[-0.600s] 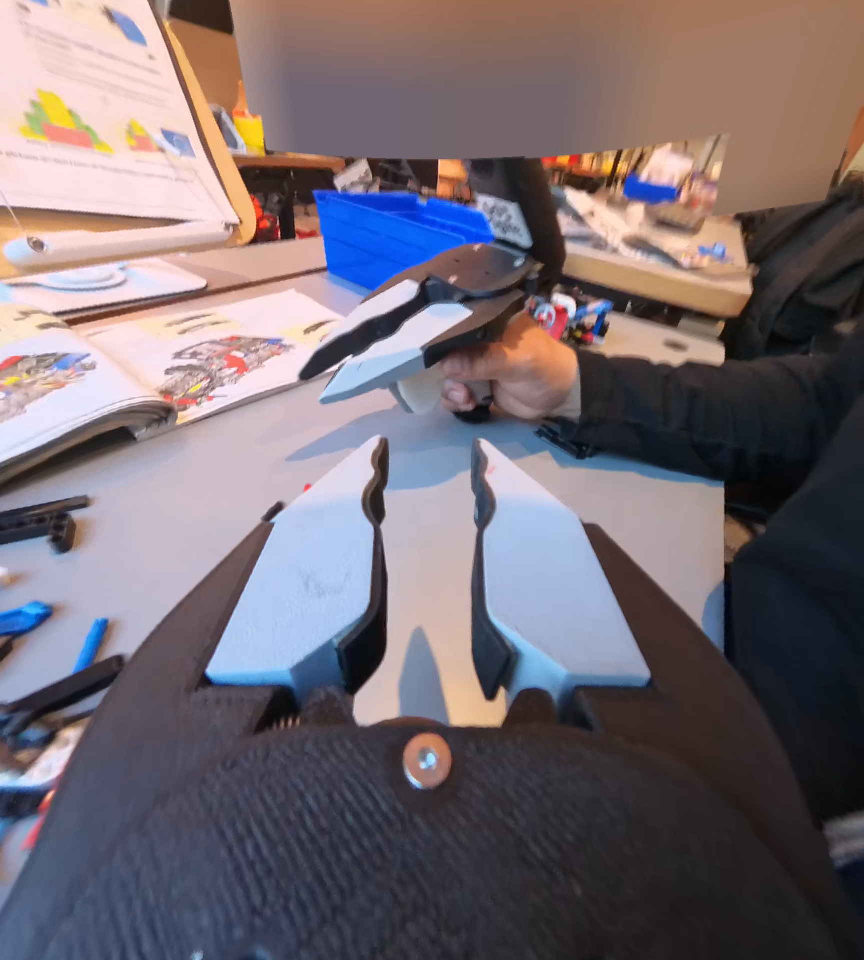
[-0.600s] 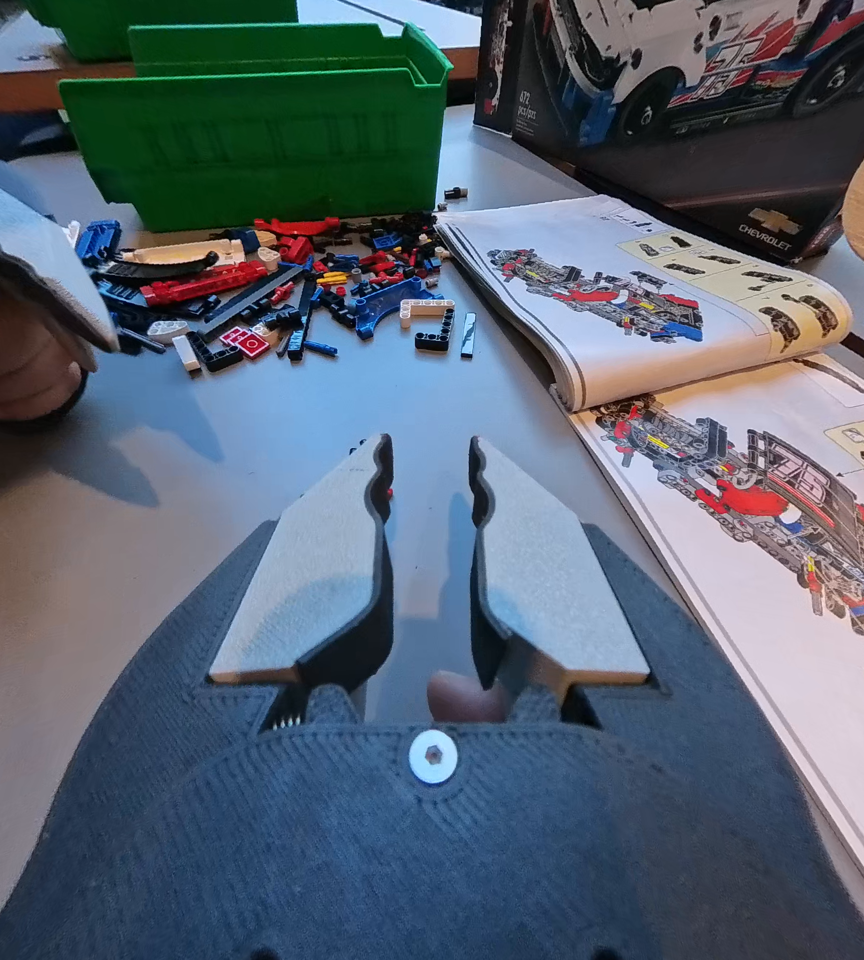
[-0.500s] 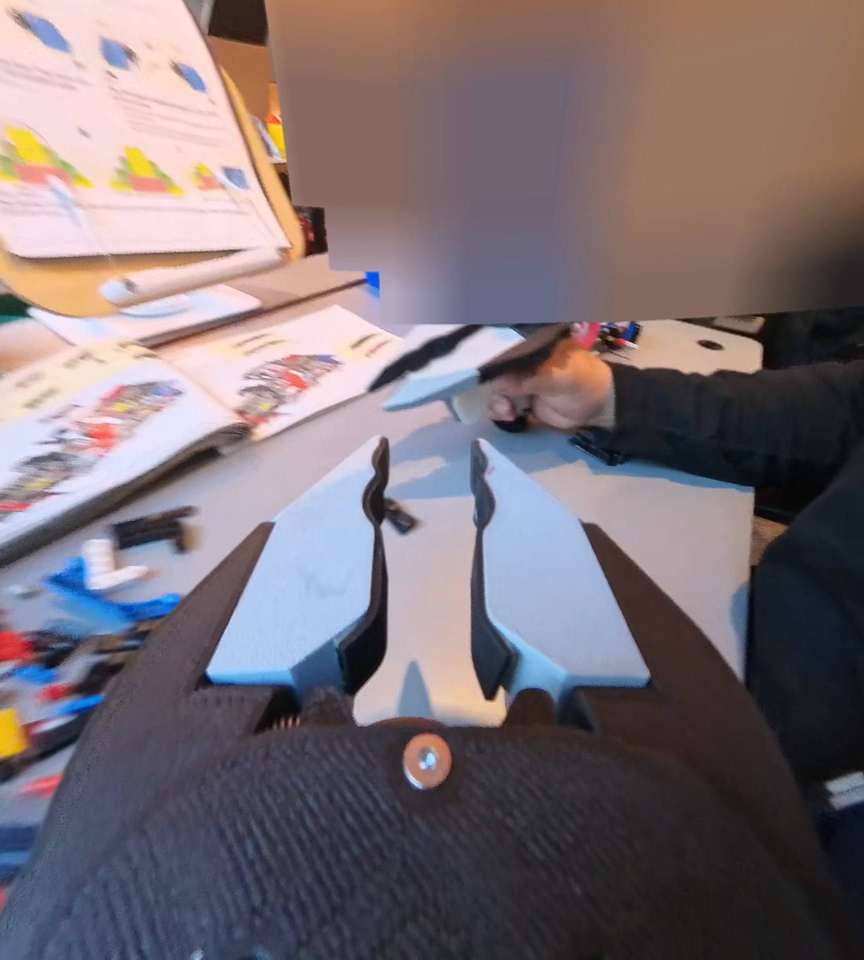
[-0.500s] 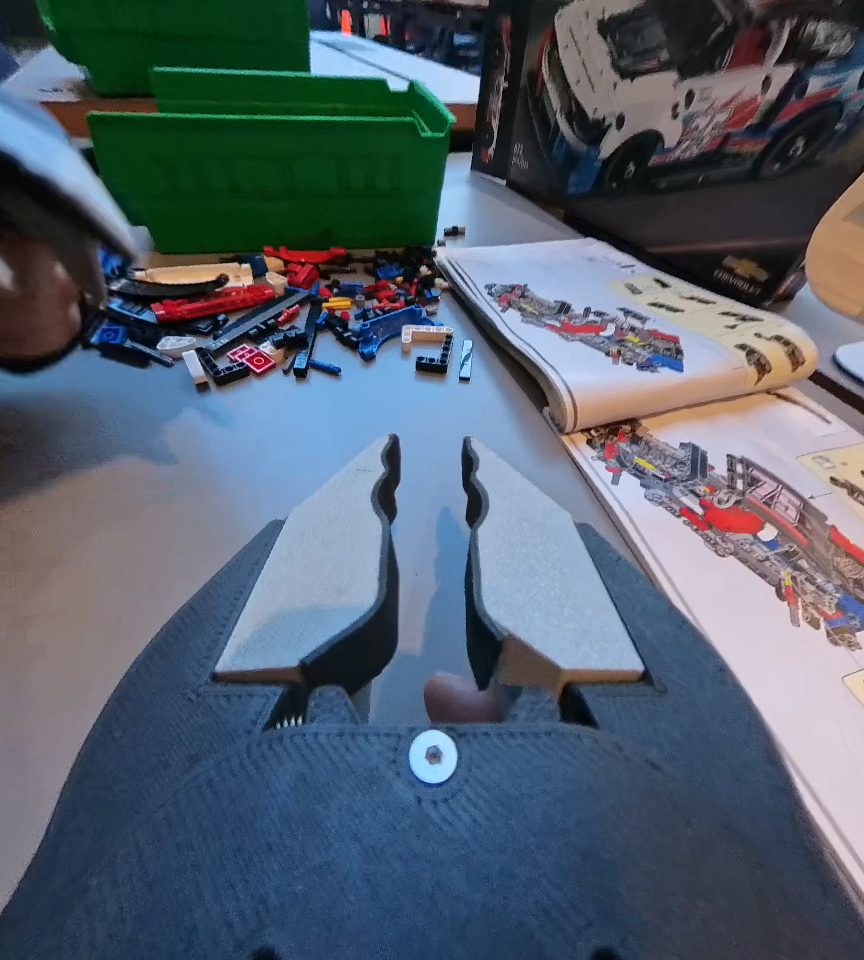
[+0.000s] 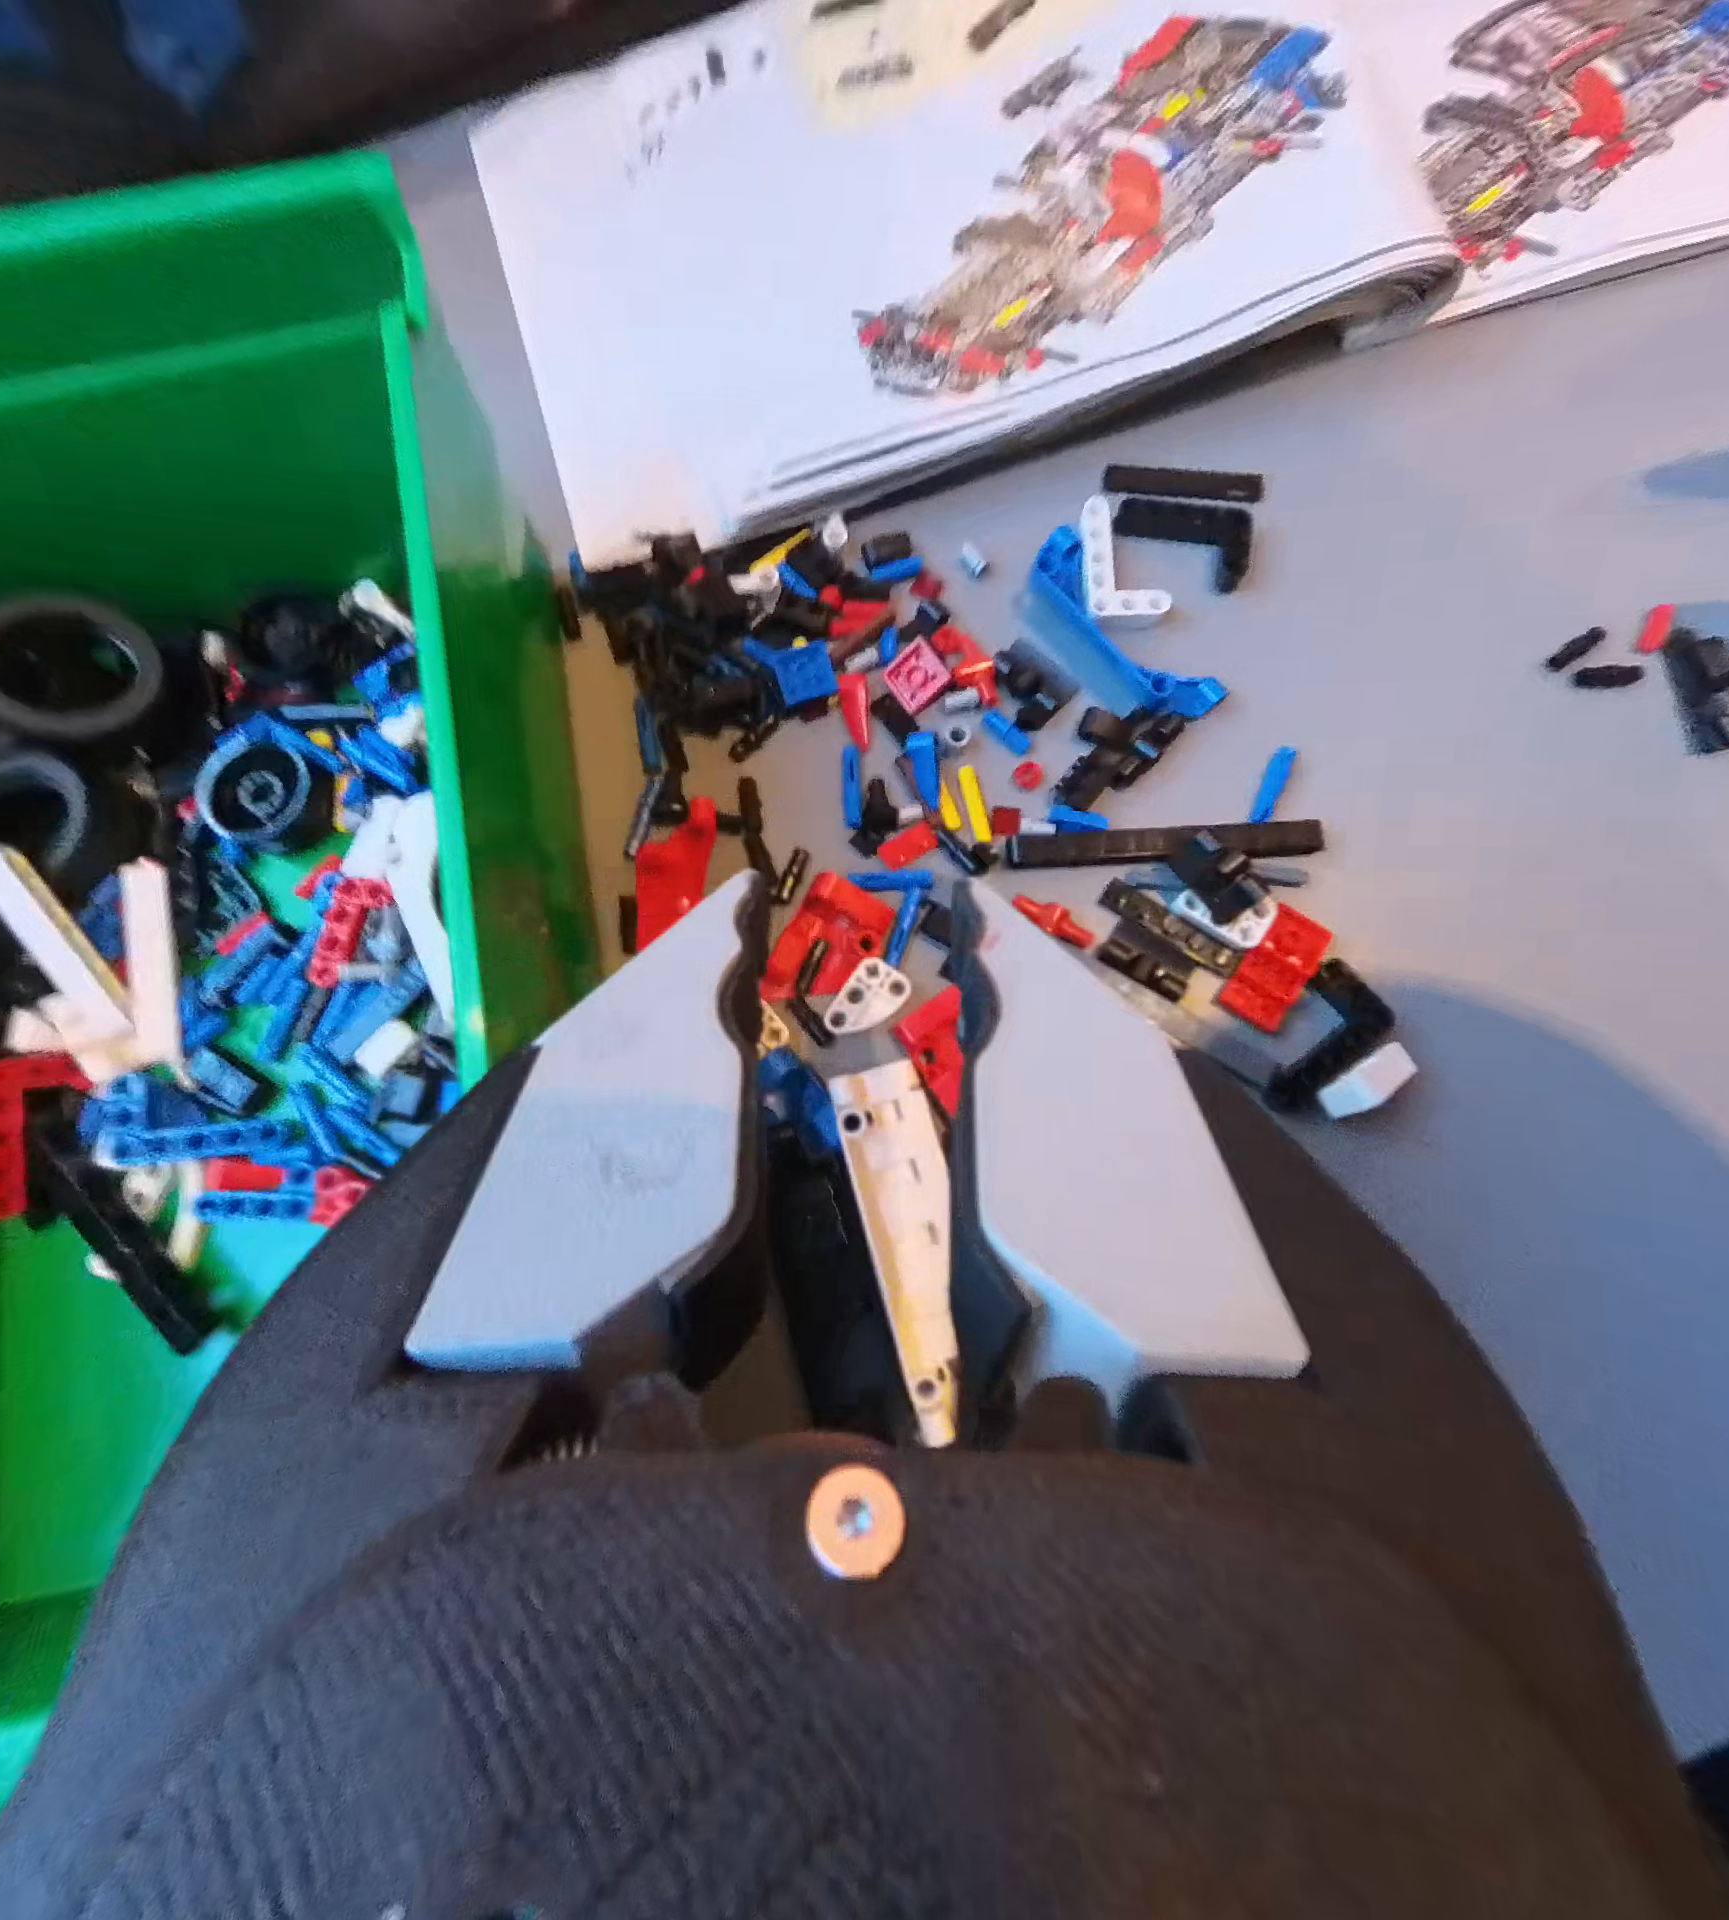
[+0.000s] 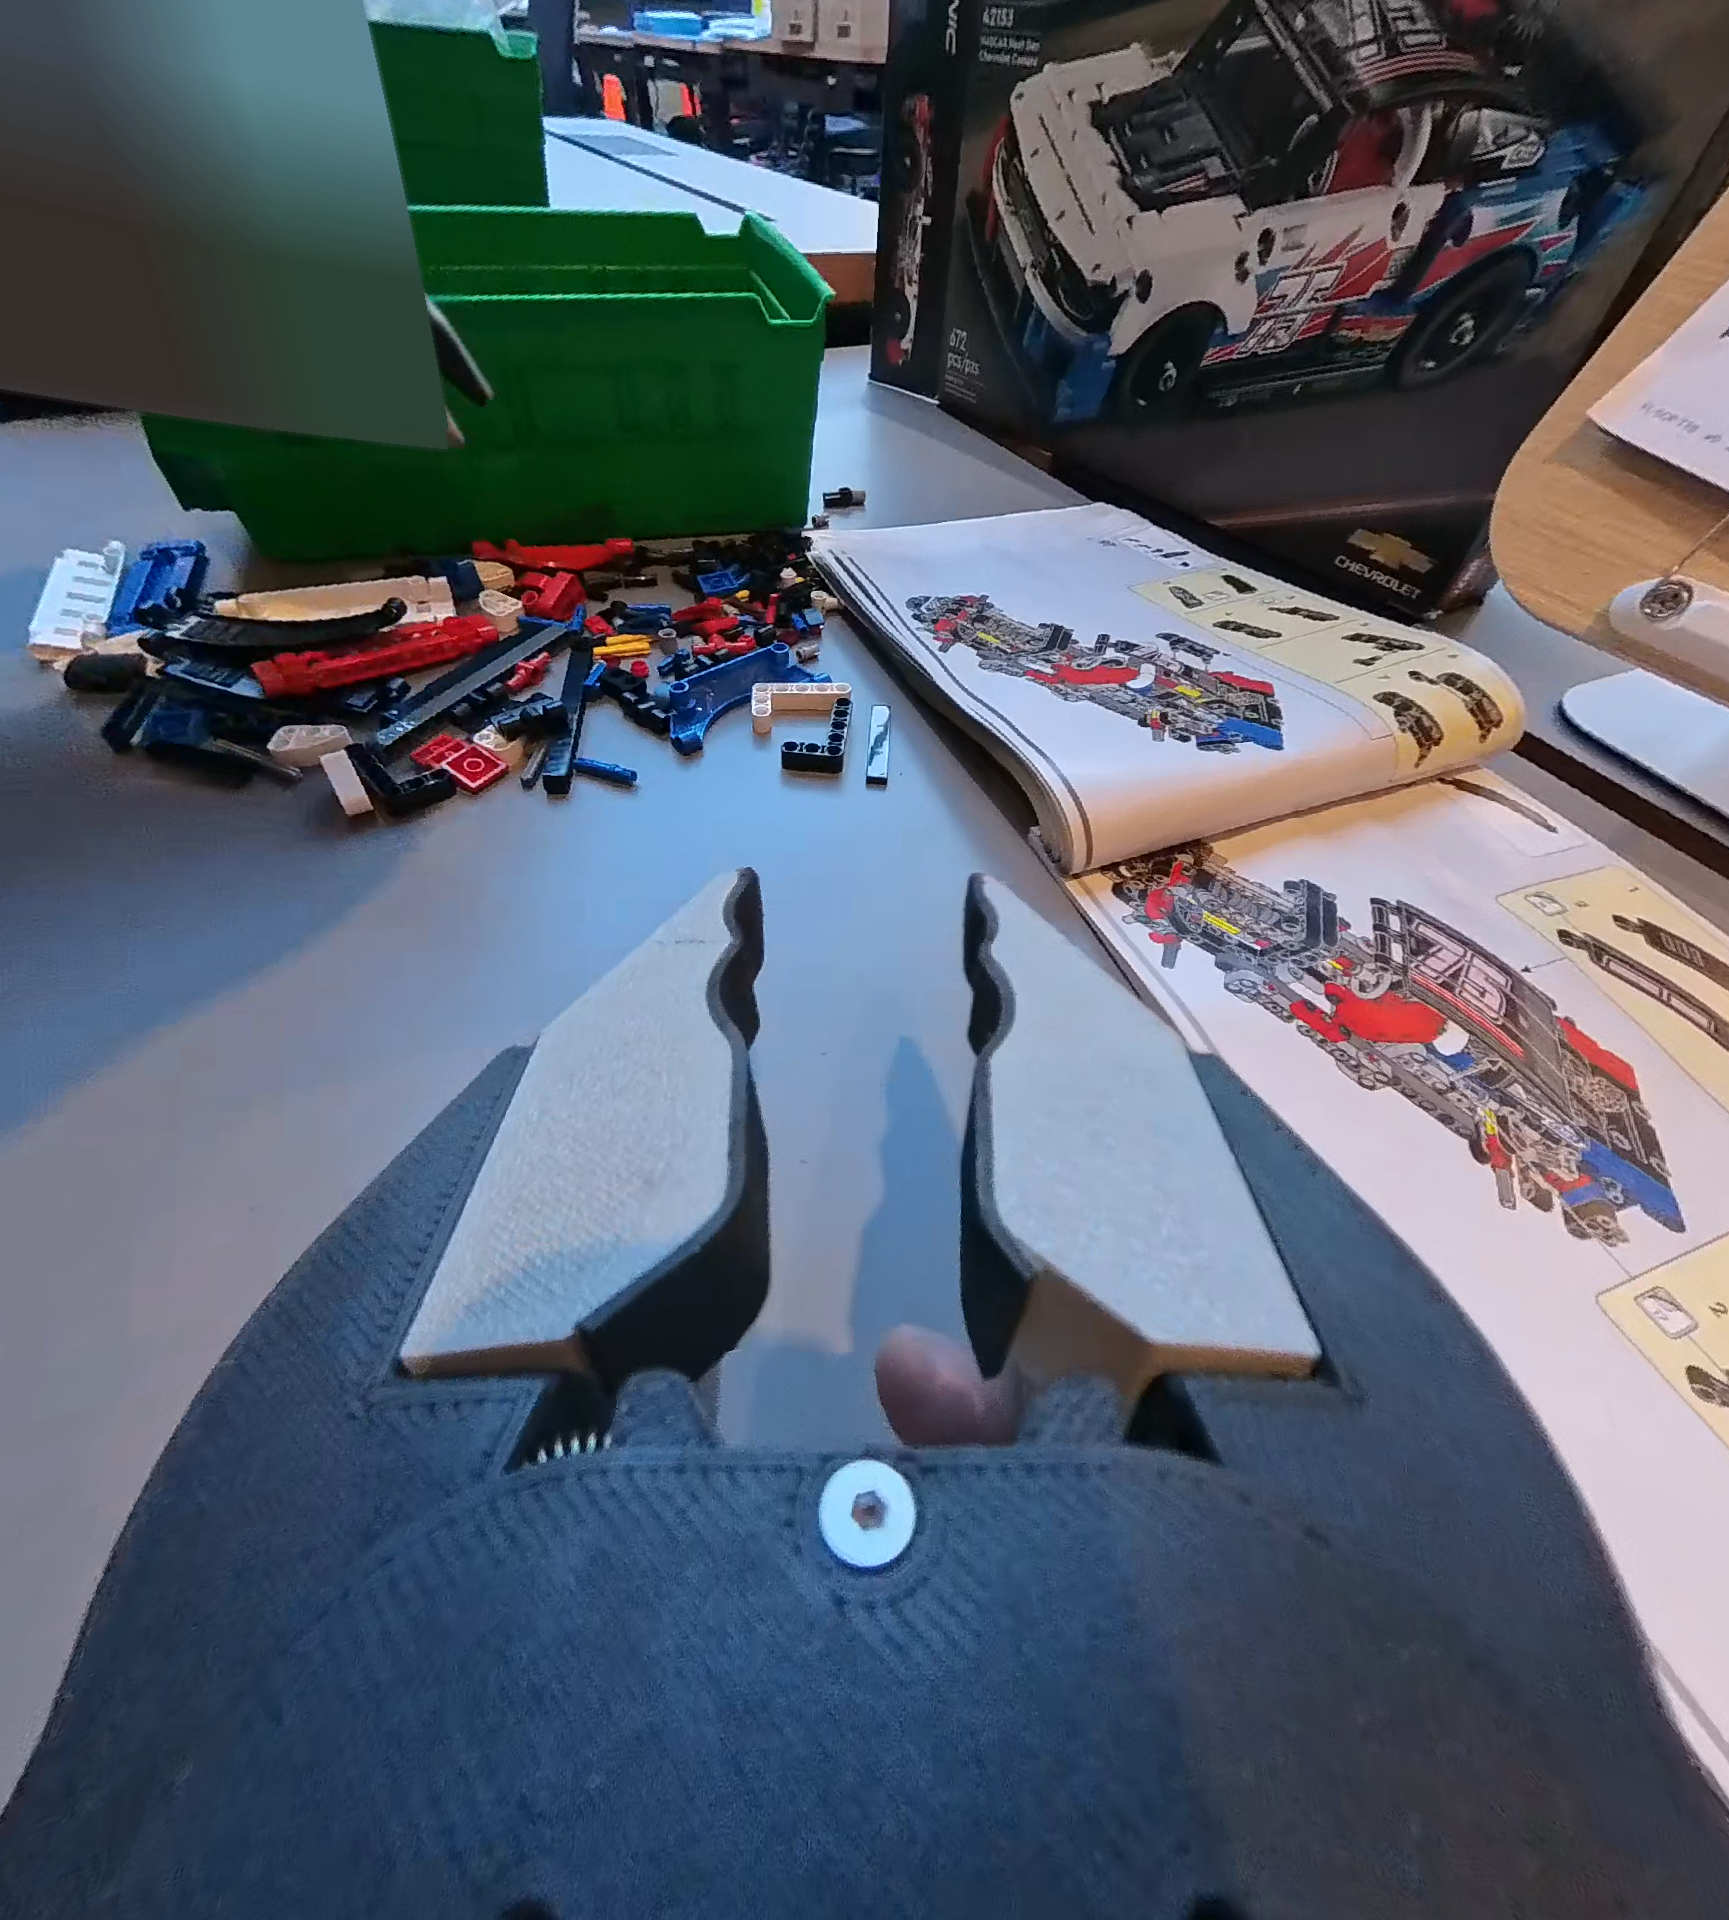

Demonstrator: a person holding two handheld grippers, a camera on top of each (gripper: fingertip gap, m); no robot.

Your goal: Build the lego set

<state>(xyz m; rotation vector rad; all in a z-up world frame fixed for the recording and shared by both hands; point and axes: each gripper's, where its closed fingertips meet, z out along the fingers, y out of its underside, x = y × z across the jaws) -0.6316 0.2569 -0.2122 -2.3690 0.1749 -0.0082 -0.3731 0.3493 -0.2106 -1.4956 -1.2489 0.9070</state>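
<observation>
Grey desk (image 6: 216, 1091) surface carries all items. Landmark: green bin (image 5: 164, 436), open-topped, holding tyres and mixed bricks. Loose lego pieces (image 5: 943, 748) lie scattered on the desk just beside the bin; an open instruction booklet (image 5: 891, 229) lies beyond the pieces, touching the far edge of the scatter.

Left hand-held gripper (image 5: 855, 914): positioned above the scatter next to the bin, fingers parted with a moderate gap, nothing gripped.

Right hand-held gripper (image 6: 860, 914): positioned well apart from the bin, over bare desk, beside the booklet; fingers parted, nothing gripped.

A set box (image 6: 1307, 260) stands beside the bin, behind the booklet.
</observation>
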